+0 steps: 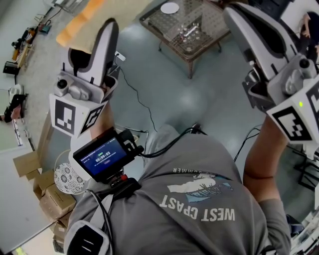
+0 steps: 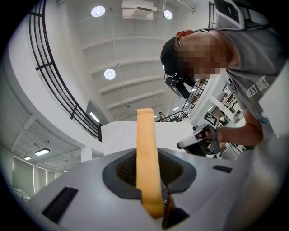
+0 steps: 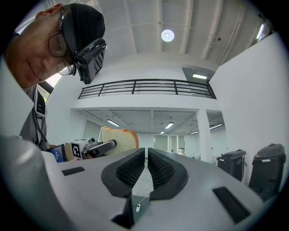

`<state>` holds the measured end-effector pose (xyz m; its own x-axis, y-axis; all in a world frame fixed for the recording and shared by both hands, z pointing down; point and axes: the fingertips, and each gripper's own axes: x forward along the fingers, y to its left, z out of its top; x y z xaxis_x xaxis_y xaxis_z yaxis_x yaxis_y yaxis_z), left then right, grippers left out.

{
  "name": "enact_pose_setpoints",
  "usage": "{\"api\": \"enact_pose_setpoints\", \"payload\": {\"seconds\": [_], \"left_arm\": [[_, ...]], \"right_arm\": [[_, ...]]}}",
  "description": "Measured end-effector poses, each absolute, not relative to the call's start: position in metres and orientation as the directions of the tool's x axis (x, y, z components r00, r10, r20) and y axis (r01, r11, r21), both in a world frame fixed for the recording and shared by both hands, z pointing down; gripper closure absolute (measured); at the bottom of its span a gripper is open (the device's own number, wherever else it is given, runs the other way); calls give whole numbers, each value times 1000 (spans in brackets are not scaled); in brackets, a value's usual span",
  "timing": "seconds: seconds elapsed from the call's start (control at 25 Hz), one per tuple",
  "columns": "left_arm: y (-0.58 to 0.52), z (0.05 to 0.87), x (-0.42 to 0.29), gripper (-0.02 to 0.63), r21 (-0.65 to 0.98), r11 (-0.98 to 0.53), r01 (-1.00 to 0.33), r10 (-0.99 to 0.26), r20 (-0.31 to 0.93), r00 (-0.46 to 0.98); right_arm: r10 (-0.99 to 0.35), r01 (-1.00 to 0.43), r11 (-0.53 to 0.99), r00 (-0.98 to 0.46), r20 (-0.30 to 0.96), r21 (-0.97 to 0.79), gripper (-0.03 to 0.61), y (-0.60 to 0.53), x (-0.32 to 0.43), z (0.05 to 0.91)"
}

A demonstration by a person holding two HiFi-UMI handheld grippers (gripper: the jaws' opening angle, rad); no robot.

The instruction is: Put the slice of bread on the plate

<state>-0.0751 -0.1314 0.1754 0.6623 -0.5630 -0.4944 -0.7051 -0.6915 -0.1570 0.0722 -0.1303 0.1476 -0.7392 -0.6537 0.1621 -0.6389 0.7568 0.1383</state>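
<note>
The pale, tan-crusted slice of bread (image 2: pixel 146 135), a flat slab seen edge-on, stood clamped between the ribbed dark pads of the left tongs (image 2: pixel 149 170). The smooth grey right tongs (image 3: pixel 146 164) were drawn together to a sliver, empty.

Left gripper (image 1: pixel 110 29) tilted upward, jaws clamped on an upright slice of bread (image 2: pixel 147 158), right gripper (image 1: pixel 237 15) roughly level, jaws together, empty, both forearms raised
</note>
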Motion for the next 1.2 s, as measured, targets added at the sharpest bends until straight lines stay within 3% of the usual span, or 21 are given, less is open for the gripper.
{"api": "enact_pose_setpoints", "payload": {"seconds": [1.2], "left_arm": [[-106,138,-48,522,-231,-758,-610,-392,-587,709]], "right_arm": [[-767,-734,635,-636,85,242,569,-81,94,115]]}}
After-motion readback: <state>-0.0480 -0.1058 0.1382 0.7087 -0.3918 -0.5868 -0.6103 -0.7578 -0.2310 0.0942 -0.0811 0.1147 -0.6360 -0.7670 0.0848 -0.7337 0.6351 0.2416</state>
